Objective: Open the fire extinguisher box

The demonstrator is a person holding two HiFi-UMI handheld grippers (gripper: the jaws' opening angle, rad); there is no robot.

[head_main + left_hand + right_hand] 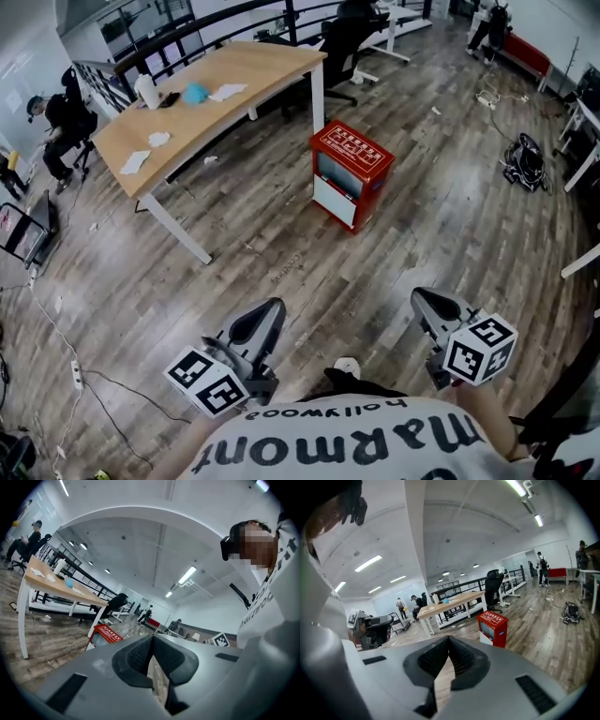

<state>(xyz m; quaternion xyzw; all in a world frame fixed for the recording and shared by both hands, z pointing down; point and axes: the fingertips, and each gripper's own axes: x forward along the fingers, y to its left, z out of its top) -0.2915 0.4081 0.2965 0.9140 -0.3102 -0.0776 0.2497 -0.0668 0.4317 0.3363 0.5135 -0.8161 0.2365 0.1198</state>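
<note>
The task is only beginning: the person is standing well back from the fire extinguisher box [352, 173], which is sitting closed on the wooden floor [281, 244] just beside the leg of the long bench [216, 103]. The left gripper [270, 309] and the right gripper [424, 302] are hovering close to the person's body, both pointing toward the box and well apart from it. In both gripper views the jaws are pressing together at their tips with nothing between them.

The step in hand looks like the approach. The next move is probably calling for walking up and crouching, then spreading one pair of jaws to catch the door's edge or handle.

Much is hard to make out — no latch or handle is showing on the pale front panel at this range, and the box's contents are not visible. The person's shirt is cutting off the hands in the head view.
</note>
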